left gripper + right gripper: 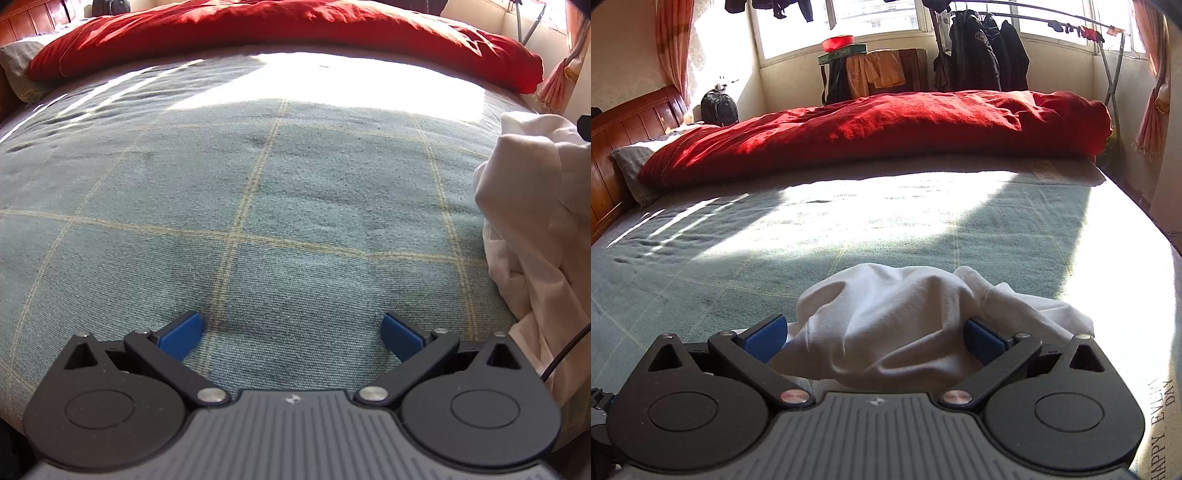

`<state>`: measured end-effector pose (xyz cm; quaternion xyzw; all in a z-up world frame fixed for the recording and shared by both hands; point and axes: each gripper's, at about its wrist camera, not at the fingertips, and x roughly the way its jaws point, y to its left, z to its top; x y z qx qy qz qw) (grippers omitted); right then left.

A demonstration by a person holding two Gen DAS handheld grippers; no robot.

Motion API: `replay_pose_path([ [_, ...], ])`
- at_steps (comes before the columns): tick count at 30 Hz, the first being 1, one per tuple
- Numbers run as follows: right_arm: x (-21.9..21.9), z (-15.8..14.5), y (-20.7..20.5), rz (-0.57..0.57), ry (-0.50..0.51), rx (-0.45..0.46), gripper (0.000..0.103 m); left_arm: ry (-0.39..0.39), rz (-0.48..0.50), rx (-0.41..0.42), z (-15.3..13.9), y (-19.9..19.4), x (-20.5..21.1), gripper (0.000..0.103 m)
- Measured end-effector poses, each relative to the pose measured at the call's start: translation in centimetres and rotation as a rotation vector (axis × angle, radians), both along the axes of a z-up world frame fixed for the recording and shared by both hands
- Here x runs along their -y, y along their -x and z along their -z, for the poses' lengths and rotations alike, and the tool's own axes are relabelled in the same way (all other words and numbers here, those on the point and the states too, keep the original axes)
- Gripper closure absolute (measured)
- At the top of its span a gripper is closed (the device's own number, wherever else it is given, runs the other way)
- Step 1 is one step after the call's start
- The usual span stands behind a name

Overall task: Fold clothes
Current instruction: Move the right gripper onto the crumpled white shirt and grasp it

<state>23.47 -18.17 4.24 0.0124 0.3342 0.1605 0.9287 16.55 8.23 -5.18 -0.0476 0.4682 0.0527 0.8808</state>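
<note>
A crumpled white garment (905, 325) lies in a heap on the teal checked bedspread (738, 266). My right gripper (875, 338) is open just behind it, its blue pads on either side of the near part of the heap, which bulges up between them. In the left wrist view the same white garment (535, 229) fills the right edge. My left gripper (291, 332) stands open low over the bare bedspread (258, 184), well to the left of the garment, with nothing between its fingers.
A rolled red quilt (879, 129) lies across the far side of the bed, with a grey pillow (631, 162) and wooden headboard (624, 122) at the left. Dark jackets on a drying rack (982, 55) hang by the window. Sunlight glares on the mid bed.
</note>
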Motion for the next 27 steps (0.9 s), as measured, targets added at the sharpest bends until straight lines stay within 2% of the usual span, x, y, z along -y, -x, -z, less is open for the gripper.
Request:
replay_pose_path([
  [5,-0.5,-0.4,1.3,-0.016,0.057,0.029,0.000,0.004,0.037,0.001,0.2,0.1,-0.3,0.000],
  [10,0.3,-0.7,2.7,-0.007,0.027,0.027,0.000,0.008,0.092,0.020,0.4,1.0,-0.7,0.000],
  [15,1.4,-1.3,3.9,-0.001,-0.021,0.032,0.000,0.042,0.125,0.123,1.1,2.4,-1.6,0.000],
  [17,1.8,-1.6,4.5,-0.002,-0.031,0.040,0.000,0.025,0.144,0.143,1.2,2.8,-1.4,0.000],
  [19,2.3,-1.8,5.2,-0.003,-0.036,0.048,0.000,0.001,0.152,0.132,1.1,2.8,-1.0,0.000],
  [23,3.8,-1.9,6.5,0.002,-0.047,0.051,0.000,-0.027,0.141,0.058,0.2,2.1,-0.3,0.000],
  [27,5.5,-1.8,7.7,0.015,-0.072,0.044,0.000,-0.023,0.154,0.023,-1.3,1.6,0.7,0.000],
])
